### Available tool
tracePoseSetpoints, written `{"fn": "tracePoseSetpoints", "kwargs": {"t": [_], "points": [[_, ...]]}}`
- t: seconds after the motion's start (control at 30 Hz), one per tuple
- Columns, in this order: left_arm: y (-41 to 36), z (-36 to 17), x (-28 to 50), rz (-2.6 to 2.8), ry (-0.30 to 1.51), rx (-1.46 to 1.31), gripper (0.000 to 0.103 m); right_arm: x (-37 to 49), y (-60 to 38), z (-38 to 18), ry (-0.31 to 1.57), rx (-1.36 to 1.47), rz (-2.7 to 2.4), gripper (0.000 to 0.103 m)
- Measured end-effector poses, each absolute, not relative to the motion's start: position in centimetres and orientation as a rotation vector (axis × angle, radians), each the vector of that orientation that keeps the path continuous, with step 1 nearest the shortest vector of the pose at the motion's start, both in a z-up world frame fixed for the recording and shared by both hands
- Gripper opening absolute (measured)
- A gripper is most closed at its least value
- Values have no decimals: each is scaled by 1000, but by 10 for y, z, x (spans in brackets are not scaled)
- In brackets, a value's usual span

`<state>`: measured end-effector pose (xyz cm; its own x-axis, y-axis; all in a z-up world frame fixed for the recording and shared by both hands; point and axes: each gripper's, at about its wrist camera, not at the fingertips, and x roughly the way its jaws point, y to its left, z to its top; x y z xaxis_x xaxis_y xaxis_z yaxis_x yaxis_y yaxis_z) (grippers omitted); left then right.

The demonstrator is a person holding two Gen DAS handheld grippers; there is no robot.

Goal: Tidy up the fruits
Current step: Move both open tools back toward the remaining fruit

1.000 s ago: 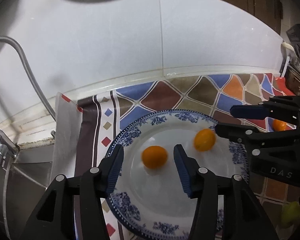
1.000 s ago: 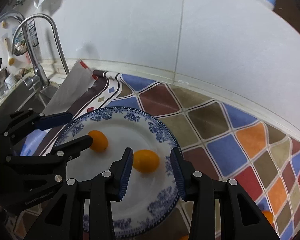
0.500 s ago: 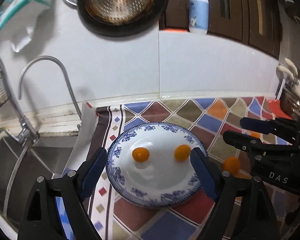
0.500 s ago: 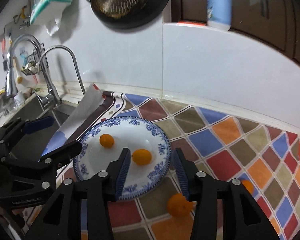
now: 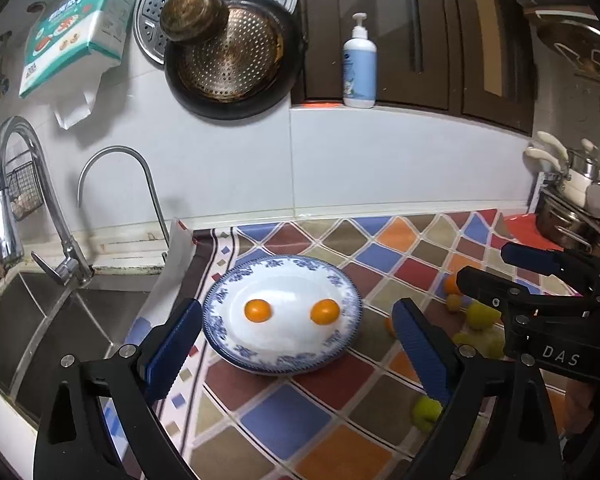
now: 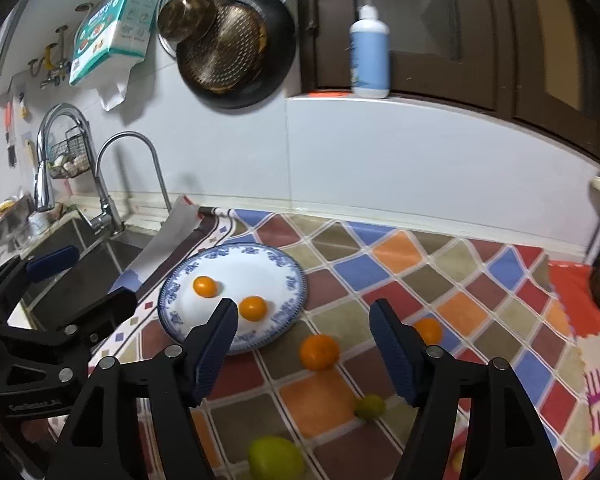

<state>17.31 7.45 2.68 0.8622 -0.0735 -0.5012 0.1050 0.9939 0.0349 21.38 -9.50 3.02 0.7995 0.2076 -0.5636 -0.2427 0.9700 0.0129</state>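
Note:
A blue-and-white plate [image 5: 220, 308] [image 6: 292, 280] sits on the patterned mat with two small oranges on it [image 5: 257, 310] [image 5: 325, 311]; the right wrist view shows them too [image 6: 205, 286] [image 6: 253, 308]. My left gripper [image 5: 296, 308] hangs back from the plate, its jaws opening wide with nothing held. My right gripper [image 6: 303, 306] is also opening and empty, raised above the mat. A loose orange [image 6: 319, 352], a second orange [image 6: 428, 330] and green fruits [image 6: 370, 406] [image 6: 275, 458] lie on the mat right of the plate.
A steel sink [image 5: 40, 320] with two faucets [image 5: 112, 168] lies left of the mat. Pans [image 5: 232, 56] and a tissue pack [image 5: 76, 28] hang on the wall, and a pump bottle [image 5: 359, 68] stands on the ledge. Pots and utensils [image 5: 572, 208] crowd the far right.
Both grippers have drawn back and up from the plate while their jaws widened. The two oranges stay on the plate where they were released.

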Motion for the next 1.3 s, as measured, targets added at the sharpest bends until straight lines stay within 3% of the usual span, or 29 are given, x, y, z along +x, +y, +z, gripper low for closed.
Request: {"fn": "tracePoseSetpoints", "kwargs": {"t": [0.43, 1.3], "points": [[28, 12, 126, -138, 483, 106, 101, 164, -143, 23, 580, -68, 154, 69], [-43, -71, 139, -186, 711, 230, 101, 152, -222, -62, 789, -42, 6, 69]]}}
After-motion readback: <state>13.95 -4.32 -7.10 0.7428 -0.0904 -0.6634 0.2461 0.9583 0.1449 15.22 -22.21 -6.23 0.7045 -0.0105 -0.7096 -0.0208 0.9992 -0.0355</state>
